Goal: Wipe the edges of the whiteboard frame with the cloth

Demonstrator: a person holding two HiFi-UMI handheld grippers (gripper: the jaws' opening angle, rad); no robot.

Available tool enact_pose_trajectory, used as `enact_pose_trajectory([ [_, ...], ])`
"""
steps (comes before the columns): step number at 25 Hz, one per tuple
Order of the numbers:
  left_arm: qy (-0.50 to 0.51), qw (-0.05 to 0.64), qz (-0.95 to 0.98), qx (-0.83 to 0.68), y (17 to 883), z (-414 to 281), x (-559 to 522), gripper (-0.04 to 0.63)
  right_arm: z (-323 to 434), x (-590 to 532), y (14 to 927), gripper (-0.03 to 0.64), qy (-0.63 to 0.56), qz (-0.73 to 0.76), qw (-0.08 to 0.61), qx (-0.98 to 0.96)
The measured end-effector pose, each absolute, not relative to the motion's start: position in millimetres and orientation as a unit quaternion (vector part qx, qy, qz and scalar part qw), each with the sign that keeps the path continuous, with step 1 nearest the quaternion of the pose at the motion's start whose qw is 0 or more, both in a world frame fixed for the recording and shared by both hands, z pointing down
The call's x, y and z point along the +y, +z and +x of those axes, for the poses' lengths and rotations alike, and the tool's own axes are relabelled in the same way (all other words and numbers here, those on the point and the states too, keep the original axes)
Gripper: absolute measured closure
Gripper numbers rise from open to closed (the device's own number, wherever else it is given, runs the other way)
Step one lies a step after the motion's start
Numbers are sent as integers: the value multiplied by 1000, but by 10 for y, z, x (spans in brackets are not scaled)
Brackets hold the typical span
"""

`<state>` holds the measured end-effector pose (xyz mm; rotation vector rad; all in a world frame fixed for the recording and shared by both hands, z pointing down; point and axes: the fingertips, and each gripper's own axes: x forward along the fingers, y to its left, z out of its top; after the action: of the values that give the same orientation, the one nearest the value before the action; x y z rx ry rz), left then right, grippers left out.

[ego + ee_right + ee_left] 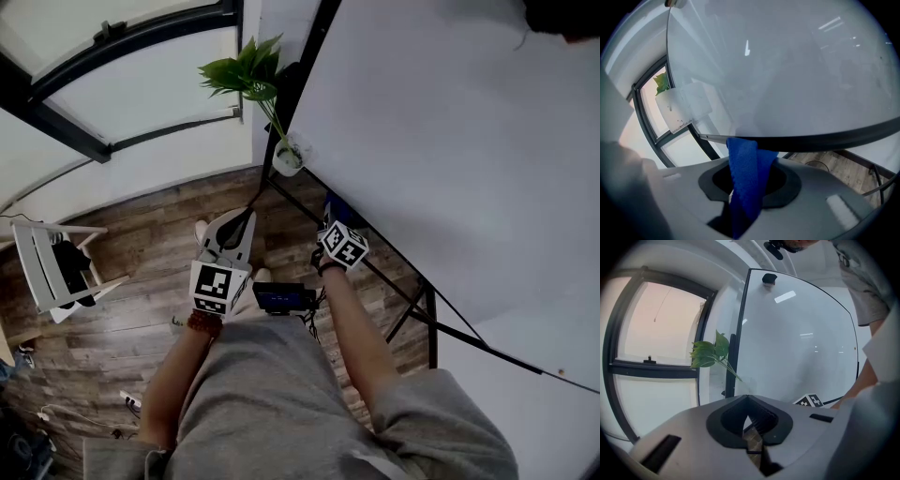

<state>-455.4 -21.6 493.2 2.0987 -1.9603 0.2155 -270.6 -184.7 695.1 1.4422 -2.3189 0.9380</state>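
Head view first: right gripper (330, 214) reaches up to the lower edge of the whiteboard (450, 141), with a scrap of blue cloth (330, 201) showing at its fingertips against the dark frame (300, 84); left gripper (240, 223) hangs lower, short of the board, over the wood-plank floor (141, 234); beyond its tips stands a leafy plant (246, 73) in a small white pot (288, 159).

Left gripper view: the left gripper (749, 401) has its fingers pressed together at the tips with nothing between them; ahead of them is the glossy white whiteboard (797, 343) and its thin black frame (740, 333); the plant (710, 355) is up and to the left of the tips.

Right gripper view: the right gripper (743, 197) has its fingers pinching the cloth (745, 173), a thick, nubbly blue fabric standing past the tips in a folded tongue; its top touches the underside of the frame (825, 136), a smooth, narrow dark strip running off to the right of the fingers below the whiteboard (787, 70).

My read is that the bottom edge is being wiped; I'd hold the pinch firm, press the tongue up so it wraps the lip, and slide steadily along the strip rather than dab.
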Motion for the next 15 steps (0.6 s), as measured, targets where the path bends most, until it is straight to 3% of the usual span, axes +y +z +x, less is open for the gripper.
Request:
enact_pose_trajectory([
  [15,67,138,727,-669,4966,-4832,-388,586,-2945,-1889,6942,488,321,498,134,-794],
])
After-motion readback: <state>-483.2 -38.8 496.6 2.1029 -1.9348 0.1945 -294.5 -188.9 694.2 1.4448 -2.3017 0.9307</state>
